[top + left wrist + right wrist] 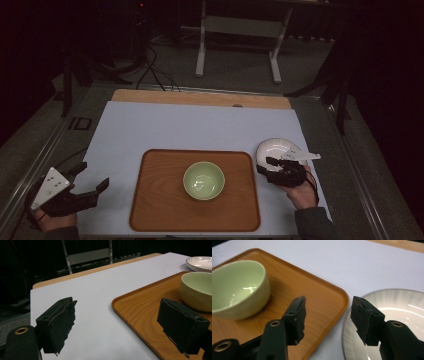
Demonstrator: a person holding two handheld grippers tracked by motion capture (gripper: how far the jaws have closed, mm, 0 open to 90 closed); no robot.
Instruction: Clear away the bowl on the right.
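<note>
The room is dim. Beyond the table (200, 97) stands a white-legged desk (239, 27) on grey floor (235, 75). Black cables (152, 65) trail there.

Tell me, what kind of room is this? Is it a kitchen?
Probably not a kitchen, more likely a lab or workshop set up for recording. A bare white mat covers the table, cables trail over the grey floor behind, and a person's hand holds a black gripper by a plate.

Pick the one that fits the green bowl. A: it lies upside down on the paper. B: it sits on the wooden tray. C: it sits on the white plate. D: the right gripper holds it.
B: the bowl stands upright near the middle of the tray, untouched.
</note>
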